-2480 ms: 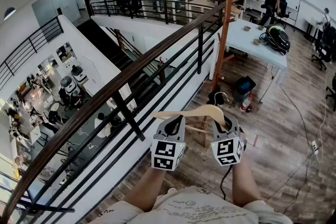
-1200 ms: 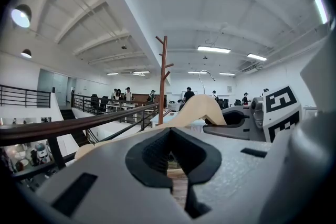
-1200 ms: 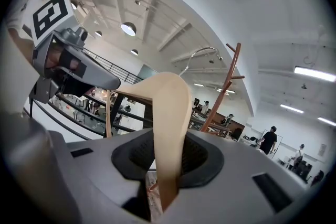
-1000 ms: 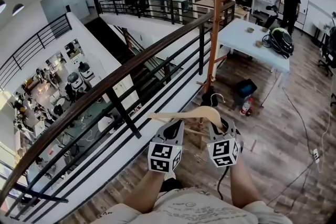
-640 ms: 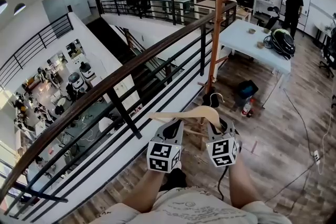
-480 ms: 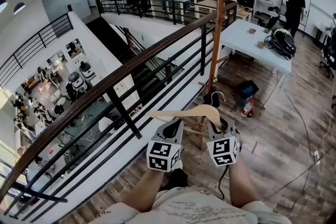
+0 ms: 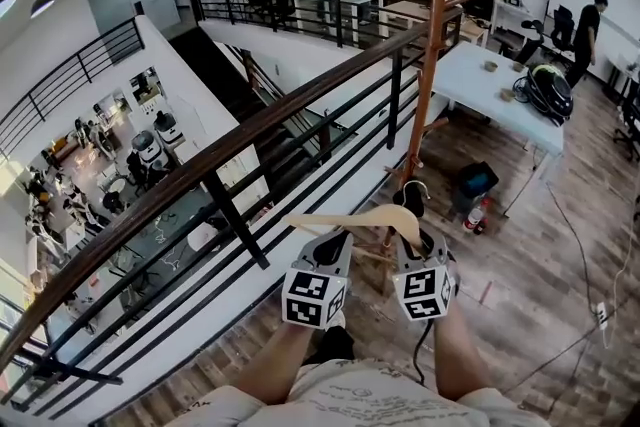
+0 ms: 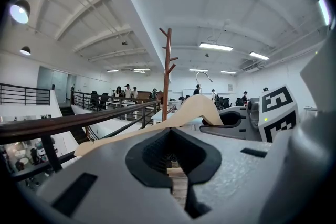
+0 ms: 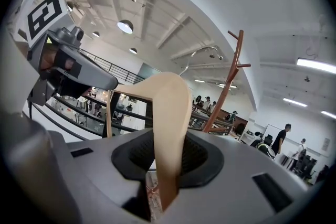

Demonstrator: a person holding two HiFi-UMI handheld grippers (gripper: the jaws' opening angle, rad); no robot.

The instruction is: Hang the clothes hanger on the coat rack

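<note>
A pale wooden clothes hanger (image 7: 352, 219) with a metal hook (image 7: 413, 189) is carried level between both grippers, above the floor beside the railing. My left gripper (image 7: 329, 252) is shut on its left part; a strip of wood shows between the jaws in the left gripper view, gripper (image 8: 170, 159), hanger (image 8: 191, 108). My right gripper (image 7: 419, 246) is shut on the right arm; in the right gripper view the hanger (image 9: 169, 113) runs straight through the gripper (image 9: 165, 168). The brown coat rack (image 7: 433, 55) stands ahead, apart from the hook; its pegs show on the coat rack (image 8: 167, 73) and the coat rack (image 9: 229, 81).
A dark railing (image 7: 250, 130) runs diagonally on the left, with an open drop to a lower floor behind it. Right of the rack stand a white table (image 7: 500, 90) with a helmet, a black bag (image 7: 477, 180) and a bottle. Several people stand far back.
The coat rack has shifted right and looms a little larger in the head view. Both grippers keep the same hold on the hanger. The person at far right has walked further right.
</note>
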